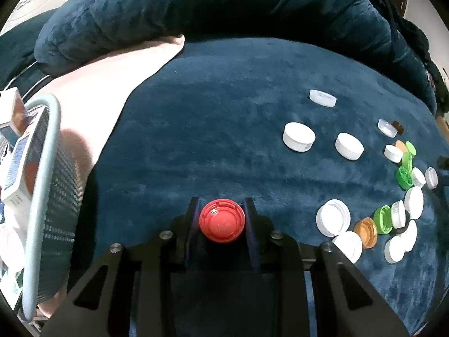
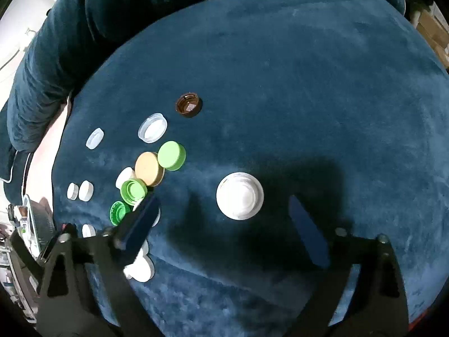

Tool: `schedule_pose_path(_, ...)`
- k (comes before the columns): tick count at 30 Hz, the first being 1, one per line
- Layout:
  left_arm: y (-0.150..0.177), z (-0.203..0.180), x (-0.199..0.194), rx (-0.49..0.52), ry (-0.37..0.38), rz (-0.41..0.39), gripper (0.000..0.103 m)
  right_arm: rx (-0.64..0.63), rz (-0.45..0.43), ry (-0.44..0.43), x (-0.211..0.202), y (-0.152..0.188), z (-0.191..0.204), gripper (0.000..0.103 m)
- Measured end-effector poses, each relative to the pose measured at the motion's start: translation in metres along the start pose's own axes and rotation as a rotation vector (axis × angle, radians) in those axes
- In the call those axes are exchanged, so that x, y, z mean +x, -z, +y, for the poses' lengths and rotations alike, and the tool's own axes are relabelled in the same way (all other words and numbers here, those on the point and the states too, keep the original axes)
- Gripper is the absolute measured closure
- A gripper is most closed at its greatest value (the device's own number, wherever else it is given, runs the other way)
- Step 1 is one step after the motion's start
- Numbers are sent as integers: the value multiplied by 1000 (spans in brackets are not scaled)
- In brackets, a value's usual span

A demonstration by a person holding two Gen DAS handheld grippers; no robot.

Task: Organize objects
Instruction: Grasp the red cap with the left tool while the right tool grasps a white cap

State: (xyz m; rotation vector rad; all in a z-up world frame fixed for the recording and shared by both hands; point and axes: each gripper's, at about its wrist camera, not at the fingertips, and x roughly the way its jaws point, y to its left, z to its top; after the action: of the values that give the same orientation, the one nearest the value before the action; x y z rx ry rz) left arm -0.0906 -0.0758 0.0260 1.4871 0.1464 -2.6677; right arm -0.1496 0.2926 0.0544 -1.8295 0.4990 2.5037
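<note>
Basket (image 1: pixel 46 185): stood far left on blanket (image 1: pixel 213 118).
Caps (image 1: pixel 393 196): lay scattered far right.
Cushion (image 1: pixel 196 8): sat behind blanket.

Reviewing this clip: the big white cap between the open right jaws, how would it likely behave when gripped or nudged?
The big white cap looks like thin rigid plastic, so probably light and stiff. It lies flat on the plush blue blanket, so a nudge would likely drag, not roll. Its round rim might slip as the right gripper closes.

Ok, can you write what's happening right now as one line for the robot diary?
left gripper: shut on red cap | right gripper: open above big white cap | more caps loose on blue blanket | mesh basket at left
</note>
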Motion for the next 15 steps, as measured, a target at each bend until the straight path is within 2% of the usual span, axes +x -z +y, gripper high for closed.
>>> schedule_pose_path(2, -1, -1, -2, 3, 1, -2, 72, -4, 21, 5, 5, -1, -1, 37)
schedule_pose_path(3, -2, -2, -4, 4, 1, -4, 72, -6, 39, -1, 9, 0, -3, 40)
schedule_pose_path(5, -4, -1, -4, 2, 3, -7, 72, -12, 58, 2, 12, 0, -2, 59)
schedule_pose_path(7, -5, -1, -5, 1, 6, -12, 72, -15, 67, 4, 14, 0, -4, 68)
schedule_pose_path(12, -7, -1, -5, 0, 5, -11, 72, -19, 56, -9, 9, 0, -7, 69)
schedule_pose_path(15, -6, 0, -7, -2, 10, -11, 72, -6, 42, -45, 0, 2, -8, 71)
